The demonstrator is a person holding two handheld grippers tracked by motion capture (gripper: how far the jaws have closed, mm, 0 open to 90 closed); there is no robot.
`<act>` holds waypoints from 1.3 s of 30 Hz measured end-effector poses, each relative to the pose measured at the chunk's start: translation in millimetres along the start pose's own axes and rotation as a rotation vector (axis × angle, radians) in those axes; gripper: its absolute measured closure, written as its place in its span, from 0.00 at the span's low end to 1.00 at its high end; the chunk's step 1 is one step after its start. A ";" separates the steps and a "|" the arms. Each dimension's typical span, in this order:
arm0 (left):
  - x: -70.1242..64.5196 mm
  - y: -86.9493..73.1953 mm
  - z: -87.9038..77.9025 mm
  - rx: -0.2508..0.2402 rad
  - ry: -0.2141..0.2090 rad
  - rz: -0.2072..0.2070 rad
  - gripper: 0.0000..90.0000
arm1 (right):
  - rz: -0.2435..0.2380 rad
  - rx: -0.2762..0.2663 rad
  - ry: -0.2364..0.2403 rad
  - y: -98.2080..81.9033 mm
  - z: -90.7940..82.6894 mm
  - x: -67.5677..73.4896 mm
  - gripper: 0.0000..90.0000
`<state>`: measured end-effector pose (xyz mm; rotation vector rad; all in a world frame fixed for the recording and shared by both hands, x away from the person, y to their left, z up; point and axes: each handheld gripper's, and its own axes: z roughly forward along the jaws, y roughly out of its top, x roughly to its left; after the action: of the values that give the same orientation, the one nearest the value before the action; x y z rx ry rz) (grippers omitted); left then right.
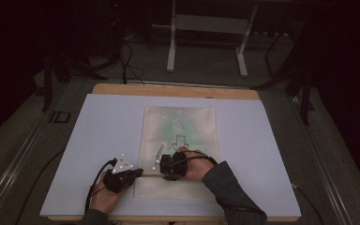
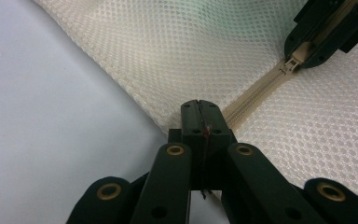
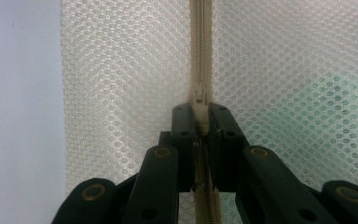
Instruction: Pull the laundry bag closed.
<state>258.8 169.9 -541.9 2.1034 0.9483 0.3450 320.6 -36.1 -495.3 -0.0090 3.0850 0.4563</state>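
Observation:
A cream mesh bag [image 1: 180,126] lies flat in the middle of a white board [image 1: 108,122], with something green showing dimly through the mesh [image 3: 340,88]. Its zipper [image 2: 256,91] runs across the bag's near part. My left gripper [image 1: 139,172] is at the bag's left edge, and in the left gripper view it [image 2: 199,106] is shut on the zipper's end. My right gripper [image 1: 168,174] is a little farther right along the zipper, shut on the zipper pull [image 3: 199,100]. The left gripper view also shows the right gripper [image 2: 303,56] on that pull [image 2: 290,64].
The board lies on a wooden table whose far edge [image 1: 176,90] shows beyond it. A metal frame with two legs [image 1: 171,51] stands on the dark floor behind. Cables [image 1: 129,65] lie on the floor at the back left. Bare board surrounds the bag.

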 end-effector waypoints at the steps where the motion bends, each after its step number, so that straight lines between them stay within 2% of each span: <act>1: -0.1 0.0 0.0 0.000 0.001 0.001 1.00 | 0.002 0.000 0.000 -0.2 0.0 0.4 0.91; 13: 0.2 0.0 0.0 0.000 -0.002 -0.003 1.00 | -0.006 0.010 -0.004 -2.8 -1.5 0.7 0.91; 21: 0.1 0.0 0.0 0.000 -0.001 -0.001 1.00 | 0.006 0.005 0.001 -3.8 -2.2 0.8 0.91; 39: 0.2 0.0 0.0 0.000 -0.003 -0.003 1.00 | 0.020 0.002 -0.001 -17.4 -8.8 0.4 0.91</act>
<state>258.9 170.1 -541.9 2.1017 0.9496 0.3408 320.2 -55.3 -491.9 0.0219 3.0869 0.4530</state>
